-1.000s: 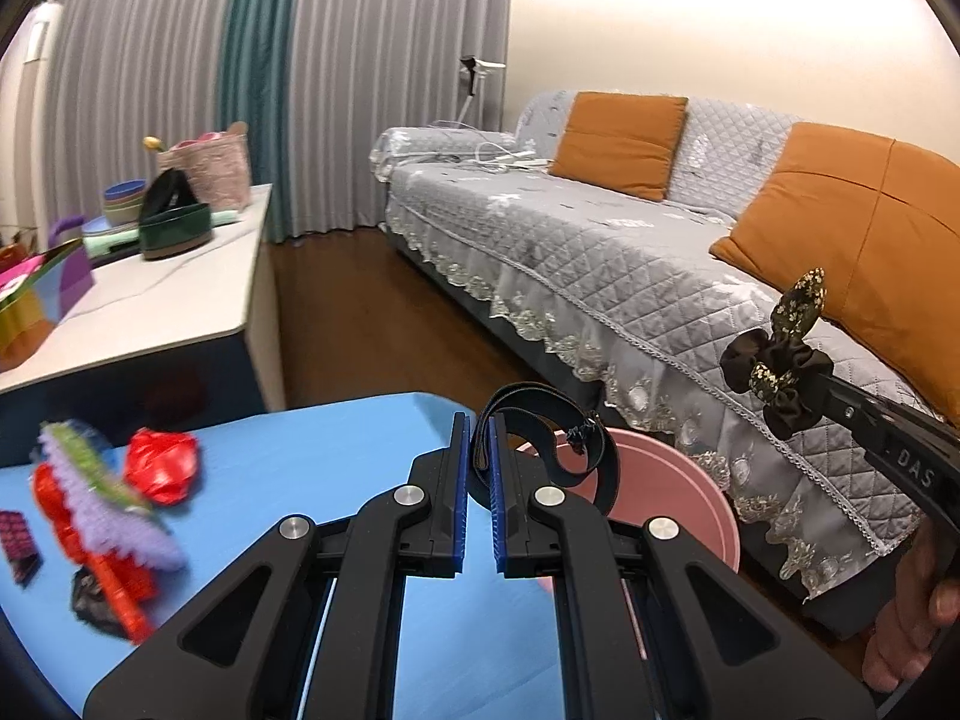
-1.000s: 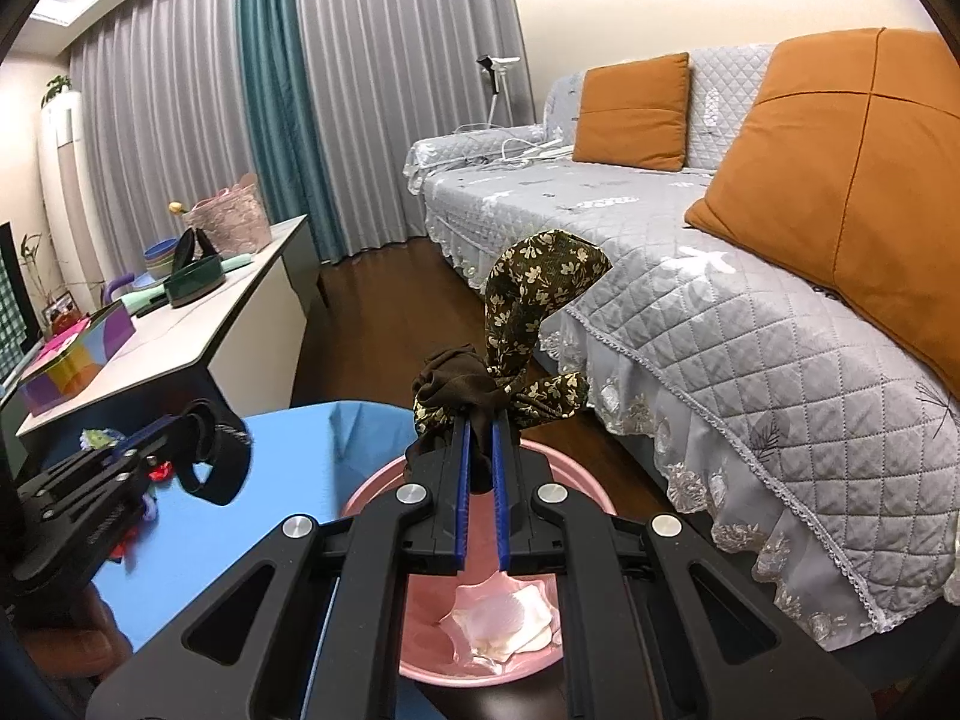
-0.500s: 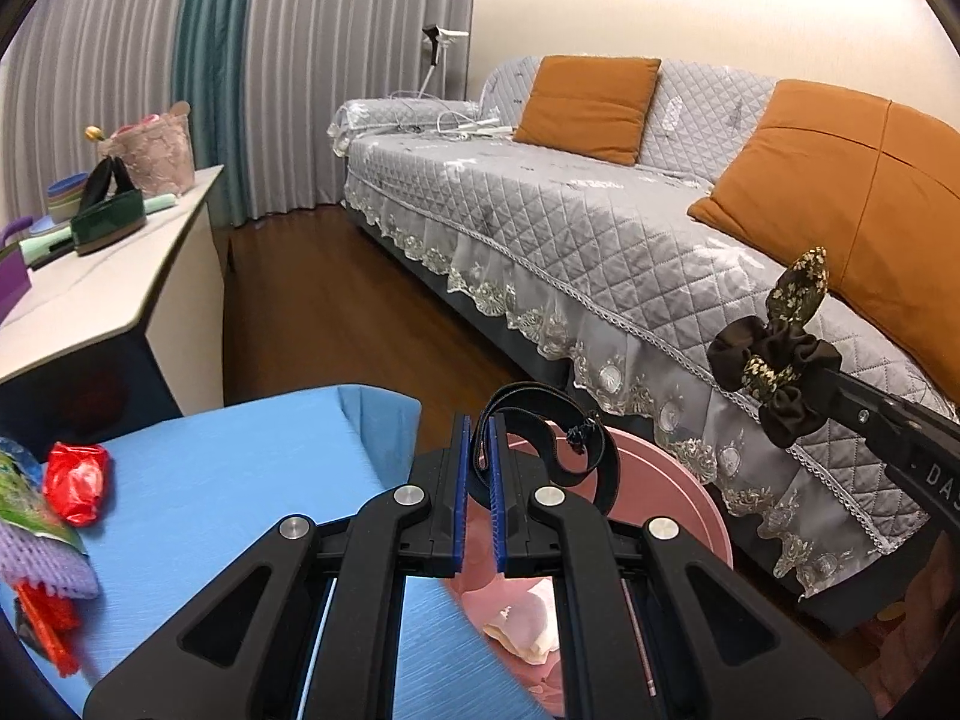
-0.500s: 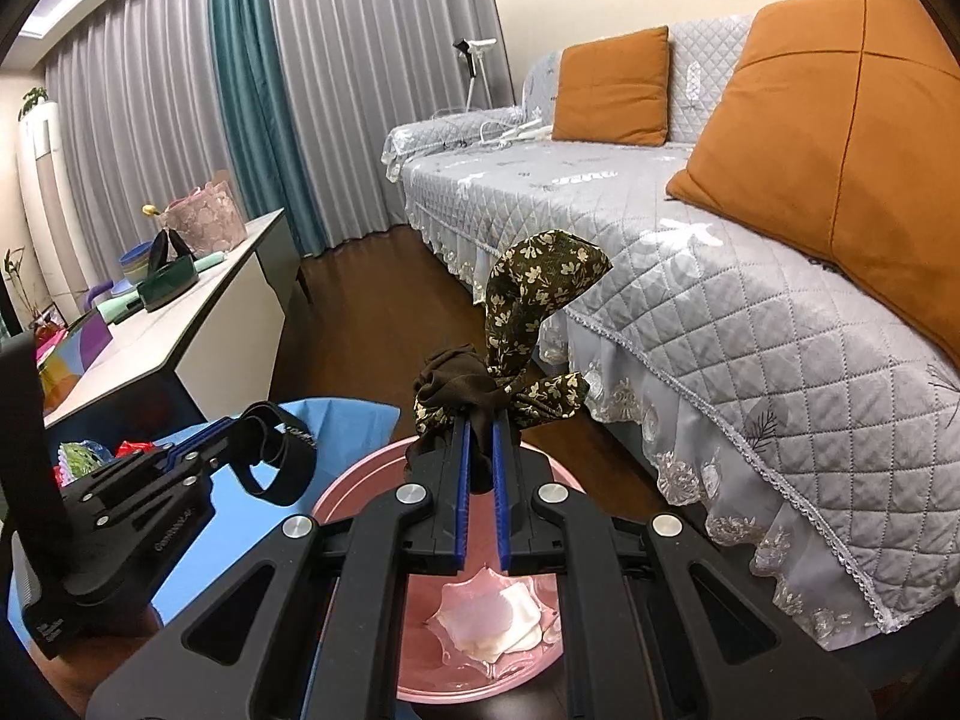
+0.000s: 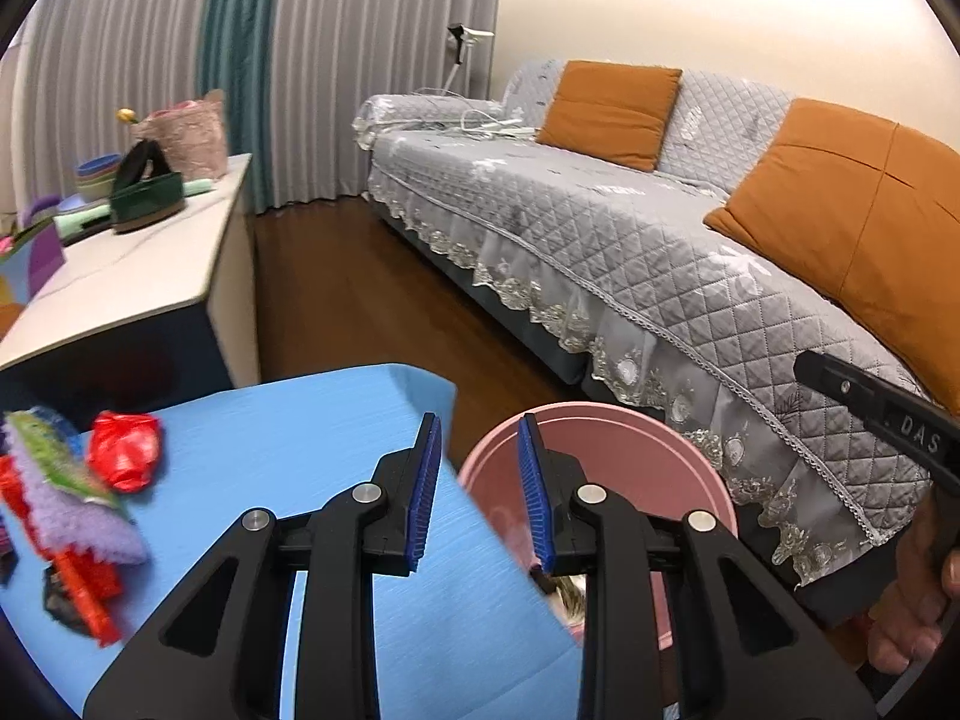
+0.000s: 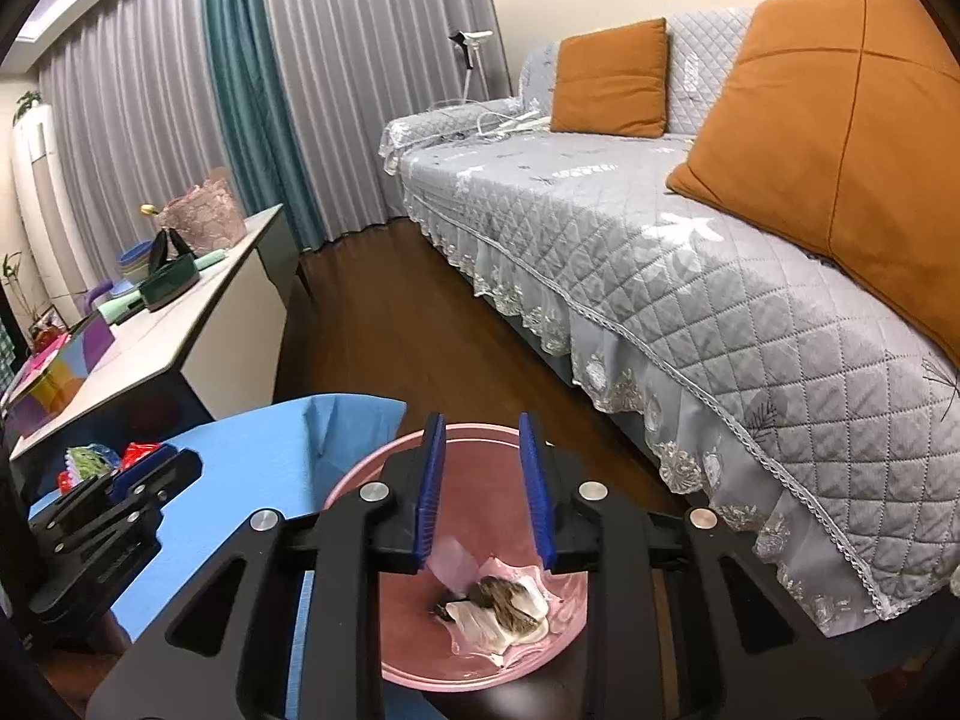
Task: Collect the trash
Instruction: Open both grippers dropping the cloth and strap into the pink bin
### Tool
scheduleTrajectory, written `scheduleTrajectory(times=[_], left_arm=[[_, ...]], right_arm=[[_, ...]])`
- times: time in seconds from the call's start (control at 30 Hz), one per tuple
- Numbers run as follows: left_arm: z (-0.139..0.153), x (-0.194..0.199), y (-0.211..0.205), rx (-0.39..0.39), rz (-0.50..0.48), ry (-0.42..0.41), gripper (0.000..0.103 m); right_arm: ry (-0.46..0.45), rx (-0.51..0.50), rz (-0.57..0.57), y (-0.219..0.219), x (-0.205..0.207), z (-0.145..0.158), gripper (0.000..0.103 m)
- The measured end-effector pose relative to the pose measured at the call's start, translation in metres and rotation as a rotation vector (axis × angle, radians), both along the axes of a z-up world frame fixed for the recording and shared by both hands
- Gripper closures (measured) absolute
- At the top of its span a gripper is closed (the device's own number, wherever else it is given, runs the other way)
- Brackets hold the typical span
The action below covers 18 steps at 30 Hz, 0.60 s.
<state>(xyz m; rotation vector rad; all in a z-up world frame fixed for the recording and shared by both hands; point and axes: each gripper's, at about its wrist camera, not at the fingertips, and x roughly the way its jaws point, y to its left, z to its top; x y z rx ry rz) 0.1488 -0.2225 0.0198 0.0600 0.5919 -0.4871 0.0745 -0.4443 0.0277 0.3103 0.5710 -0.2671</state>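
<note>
Trash (image 6: 504, 606) lies at the bottom of the pink bin (image 6: 372, 474), a brown patterned cloth piece on white paper. I see my right claw (image 6: 483, 483) above the bin, its jaws opening with nothing between them. My left claw (image 5: 474, 495) is at the edge of the blue surface (image 5: 288, 420), beside the bin (image 5: 630, 426); its jaws are opening too and are empty. More trash, a red wrapper (image 5: 123, 450) and a purple fuzzy piece (image 5: 66, 504), lies on the surface at the left.

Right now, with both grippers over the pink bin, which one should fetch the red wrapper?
Left. The left gripper, jaws opening and empty, is beside the red wrapper on the blue tabletop; the right gripper hangs above the pink bin.
</note>
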Motion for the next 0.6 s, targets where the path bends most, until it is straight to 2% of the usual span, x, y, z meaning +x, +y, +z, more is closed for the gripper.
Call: scheduleTrajectory(times=[0.2,0.37,0.6], left_arm=[[0.012,-0.024,0.043,0.0,0.051,-0.019,0.076],[0.02,-0.044,0.086,0.012,0.094,-0.032,0.076],[0.029,-0.056,0.161,-0.006,0.219,-0.055,0.077]], right_arm=[[-0.043,-0.002,0.043,0.024,-0.007,0.012,0.076],[-0.062,0.024,0.11,0.061,-0.008,0.013,0.076],[-0.102,0.045,0.245,0.125,0.0,0.021,0.076]])
